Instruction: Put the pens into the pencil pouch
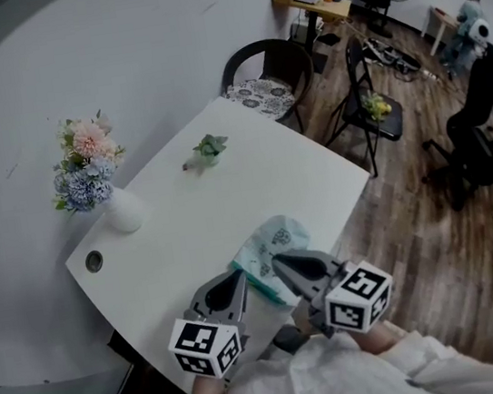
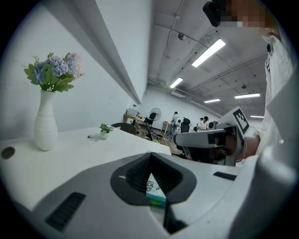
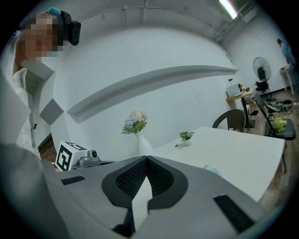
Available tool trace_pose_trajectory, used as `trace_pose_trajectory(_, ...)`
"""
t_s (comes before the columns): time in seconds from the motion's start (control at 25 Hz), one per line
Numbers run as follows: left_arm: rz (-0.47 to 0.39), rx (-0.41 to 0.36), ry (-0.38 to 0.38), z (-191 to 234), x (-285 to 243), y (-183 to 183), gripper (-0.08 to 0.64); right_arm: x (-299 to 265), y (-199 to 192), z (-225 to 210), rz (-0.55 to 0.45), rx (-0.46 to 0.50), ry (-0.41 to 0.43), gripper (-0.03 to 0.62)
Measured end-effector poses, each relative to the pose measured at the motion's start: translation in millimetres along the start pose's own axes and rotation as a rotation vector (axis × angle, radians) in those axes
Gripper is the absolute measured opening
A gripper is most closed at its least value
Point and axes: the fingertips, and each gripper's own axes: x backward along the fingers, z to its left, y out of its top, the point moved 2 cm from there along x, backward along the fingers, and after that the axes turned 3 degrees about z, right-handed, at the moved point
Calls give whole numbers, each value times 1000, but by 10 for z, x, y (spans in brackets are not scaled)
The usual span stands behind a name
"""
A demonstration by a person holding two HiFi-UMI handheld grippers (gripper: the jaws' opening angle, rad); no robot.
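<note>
On the pouch (image 1: 276, 238), the print (image 2: 150, 186) is illegible.

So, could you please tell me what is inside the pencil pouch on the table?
Its contents cannot be seen: the pencil pouch shows only its pale patterned outside and a teal edge. The left gripper and right gripper cover its near end.
</note>
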Motion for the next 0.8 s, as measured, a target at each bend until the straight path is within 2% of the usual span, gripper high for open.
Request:
trace_pose_trajectory(0.24, 43, -2, 1, 10, -30, -82, 6, -23, -46, -35, 10, 3, -11, 8)
trace_pose_trajectory(0.8, 45, 13, 16, -25, -61, -105, 6, -2, -75, -7, 20, 13, 11, 6)
